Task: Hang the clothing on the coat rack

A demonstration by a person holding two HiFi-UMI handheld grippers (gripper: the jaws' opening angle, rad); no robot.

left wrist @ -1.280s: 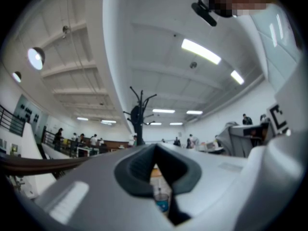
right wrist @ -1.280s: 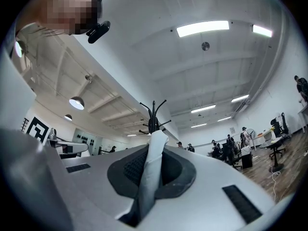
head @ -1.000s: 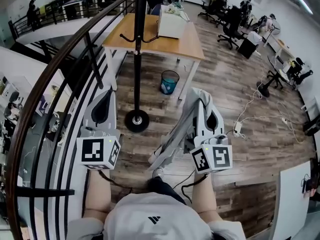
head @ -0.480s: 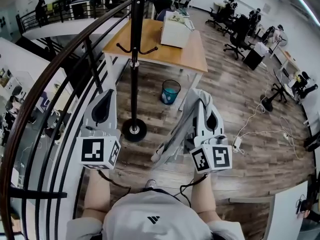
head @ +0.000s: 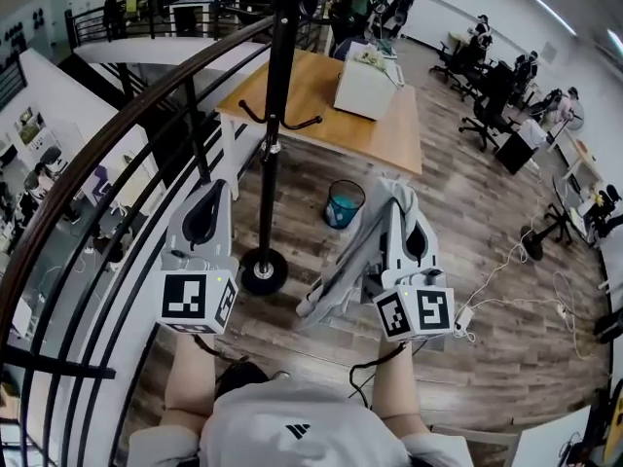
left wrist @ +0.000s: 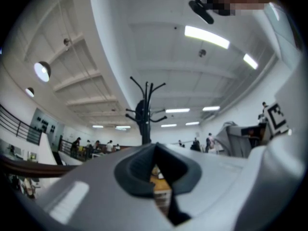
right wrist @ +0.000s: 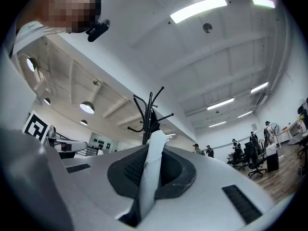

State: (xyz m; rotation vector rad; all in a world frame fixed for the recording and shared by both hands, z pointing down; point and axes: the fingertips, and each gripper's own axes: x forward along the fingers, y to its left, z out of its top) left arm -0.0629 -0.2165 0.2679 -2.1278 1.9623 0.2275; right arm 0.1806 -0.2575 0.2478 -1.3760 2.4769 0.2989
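A black coat rack (head: pixel 277 115) stands on a round base (head: pixel 263 271) straight ahead on the wooden floor, its hooks showing in the left gripper view (left wrist: pixel 144 110) and the right gripper view (right wrist: pixel 149 114). My right gripper (head: pixel 394 191) is shut on a light grey garment (head: pixel 348 261), which hangs down to its left; a fold of the cloth (right wrist: pixel 152 170) sticks up between the jaws. My left gripper (head: pixel 211 187) is shut with nothing in it, left of the pole's base. Both grippers point upward toward the rack's top.
A curved black railing (head: pixel 117 163) runs along my left. Behind the rack is a wooden table (head: pixel 321 105) with a white box (head: pixel 368 88). A blue bin (head: pixel 343 204) sits on the floor between rack and garment. Cables (head: pixel 506 280) lie to the right.
The view has shifted: the rack, table and bin sit lower and further right in the head view. Both grippers keep the same pose, the right still holding the garment.
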